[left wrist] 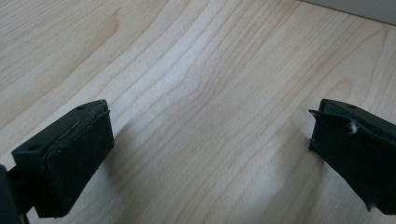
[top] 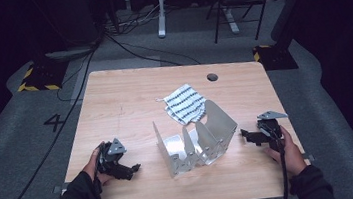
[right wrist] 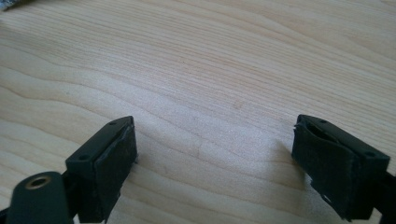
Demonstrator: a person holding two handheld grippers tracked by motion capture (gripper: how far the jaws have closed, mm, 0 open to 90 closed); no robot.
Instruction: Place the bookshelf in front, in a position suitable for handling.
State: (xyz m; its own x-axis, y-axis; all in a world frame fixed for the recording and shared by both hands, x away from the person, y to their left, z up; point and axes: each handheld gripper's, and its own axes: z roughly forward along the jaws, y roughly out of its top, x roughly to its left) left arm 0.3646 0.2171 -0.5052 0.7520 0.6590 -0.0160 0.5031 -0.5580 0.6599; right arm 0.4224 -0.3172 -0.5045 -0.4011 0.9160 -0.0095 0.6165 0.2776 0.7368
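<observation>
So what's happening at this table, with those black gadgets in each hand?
A person sits at a wooden table with a gripping tool in each hand, the left tool and the right tool. Both rest near the table's front edge with jaws wide open and nothing between them. Between the two stands a folded metal rack with upright dividers, and just behind it lies a striped cloth. Neither tool touches either thing yet.
</observation>
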